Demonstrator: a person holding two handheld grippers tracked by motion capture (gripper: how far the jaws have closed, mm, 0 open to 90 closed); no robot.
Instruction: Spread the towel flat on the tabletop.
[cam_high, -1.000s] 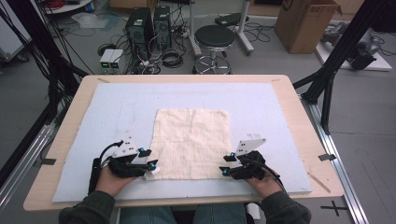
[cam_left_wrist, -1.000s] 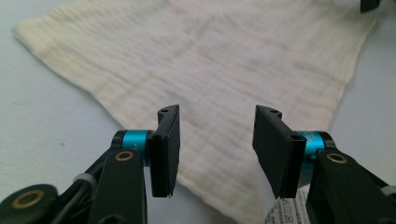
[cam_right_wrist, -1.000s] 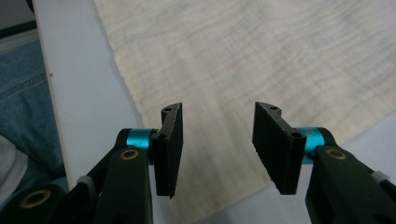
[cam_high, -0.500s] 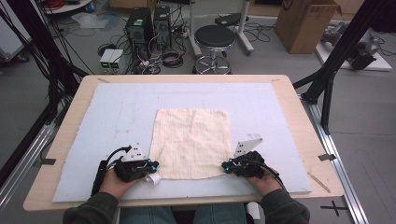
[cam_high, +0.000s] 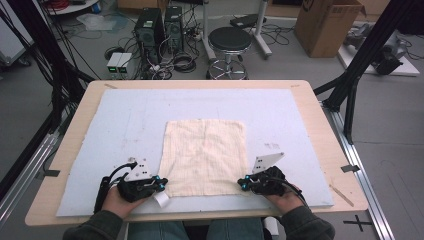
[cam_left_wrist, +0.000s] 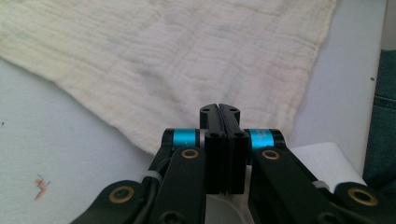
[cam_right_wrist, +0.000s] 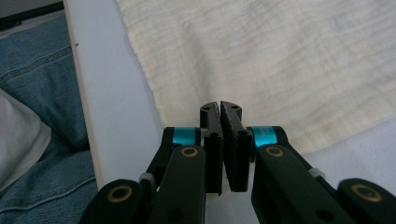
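Observation:
A cream square cloth (cam_high: 206, 155) lies flat on the pale blue mat (cam_high: 125, 115). My left gripper (cam_high: 162, 184) sits at the cloth's near left corner and my right gripper (cam_high: 242, 184) at its near right corner. In the left gripper view the cloth (cam_left_wrist: 187, 60) spreads ahead and the black jaws of the left gripper (cam_left_wrist: 219, 108) stand pressed together over its corner, which they hide. In the right gripper view the jaws of the right gripper (cam_right_wrist: 219, 105) meet at their tips on the corner of the cloth (cam_right_wrist: 289, 56).
The mat covers most of a wooden table (cam_high: 320, 125), and its near edge lies just behind both hands. A small white tag (cam_high: 161, 199) lies by the left gripper. The person's jeans (cam_right_wrist: 37, 70) show past the mat's edge. A stool (cam_high: 229, 40) and cables stand beyond the table.
Both grippers had their jaws apart a second ago; now both pairs are closed at the cloth's near corners. The hands have barely shifted.

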